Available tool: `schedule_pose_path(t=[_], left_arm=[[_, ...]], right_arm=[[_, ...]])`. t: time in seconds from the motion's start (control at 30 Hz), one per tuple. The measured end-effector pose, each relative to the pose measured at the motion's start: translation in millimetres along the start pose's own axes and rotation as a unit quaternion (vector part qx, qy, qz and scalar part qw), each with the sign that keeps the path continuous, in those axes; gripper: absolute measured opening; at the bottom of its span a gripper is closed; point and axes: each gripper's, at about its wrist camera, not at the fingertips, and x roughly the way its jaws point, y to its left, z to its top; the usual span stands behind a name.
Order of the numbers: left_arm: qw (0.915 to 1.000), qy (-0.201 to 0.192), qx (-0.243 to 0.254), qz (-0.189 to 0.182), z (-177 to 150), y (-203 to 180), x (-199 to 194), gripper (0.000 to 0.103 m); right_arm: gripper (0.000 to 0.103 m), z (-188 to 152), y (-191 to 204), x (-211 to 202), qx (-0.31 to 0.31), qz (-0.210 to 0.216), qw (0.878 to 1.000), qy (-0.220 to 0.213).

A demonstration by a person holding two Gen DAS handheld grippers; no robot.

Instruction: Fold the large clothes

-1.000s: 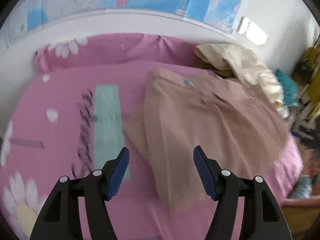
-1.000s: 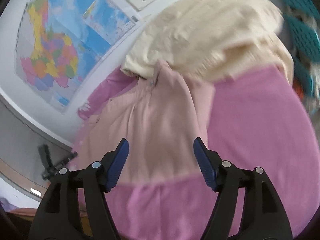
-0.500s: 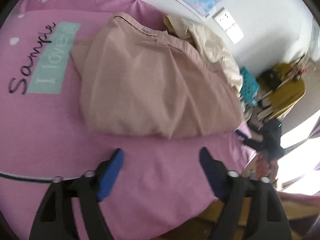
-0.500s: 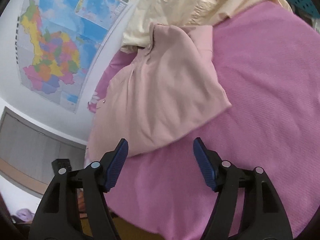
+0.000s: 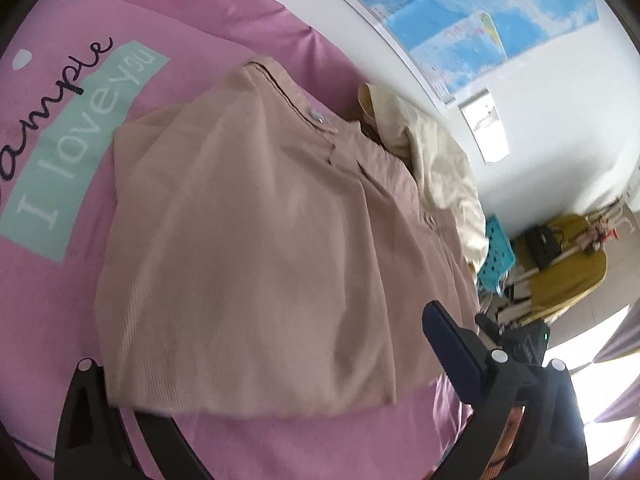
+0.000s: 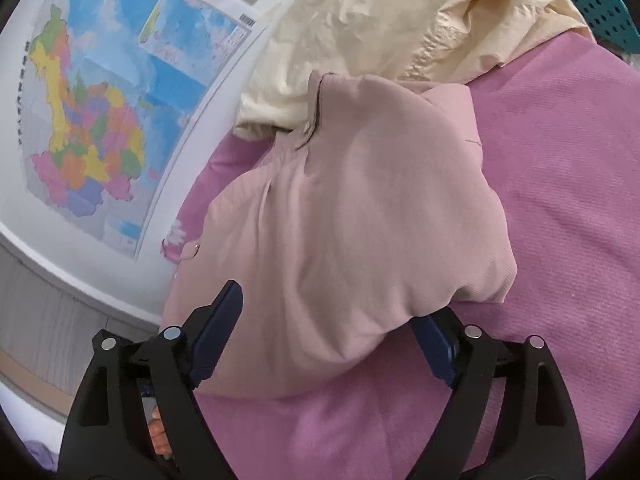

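The big pink garment lies partly folded on the pink bed sheet. It lies flat so that its near edge is easy to reach.

The left gripper has its jaws wide apart. One finger slips under the near edge of the cloth, and the other blue finger sits beside the cloth's corner. The garment's edge lies right between the jaws. Nothing is pinched yet.

The right gripper is wide too. The rounded near fold of the garment bulges between its jaws, with one blue pad on each side. This looks like getting ready to grab the fold and lift it over.

Past the jaws, a cream garment is heaped behind the pink one, touching it. A map hangs on the wall beyond.

Half a second ago, both grippers were farther back, with bare sheet between their jaws. Now both have moved in, and the cloth's edge sits inside each pair of jaws. The jaws are as wide as before.
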Motion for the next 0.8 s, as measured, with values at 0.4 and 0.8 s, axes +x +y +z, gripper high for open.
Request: schedule_pose_path(t=[0.4,0.8], left_arm=[[0.9996,-0.010,0.010,0.026,1.9,-3.9,4.9,0.093],[0.9982,-0.010,0.000,0.059,17.5,-7.1,16.7,0.093]], right_arm=[[0.081,-18.1,-11.1,-25.8,0.032,-0.024,0.999,-0.001],[0.085,21.9,5.8,26.0,0.015,-0.018,0.999,-0.045]])
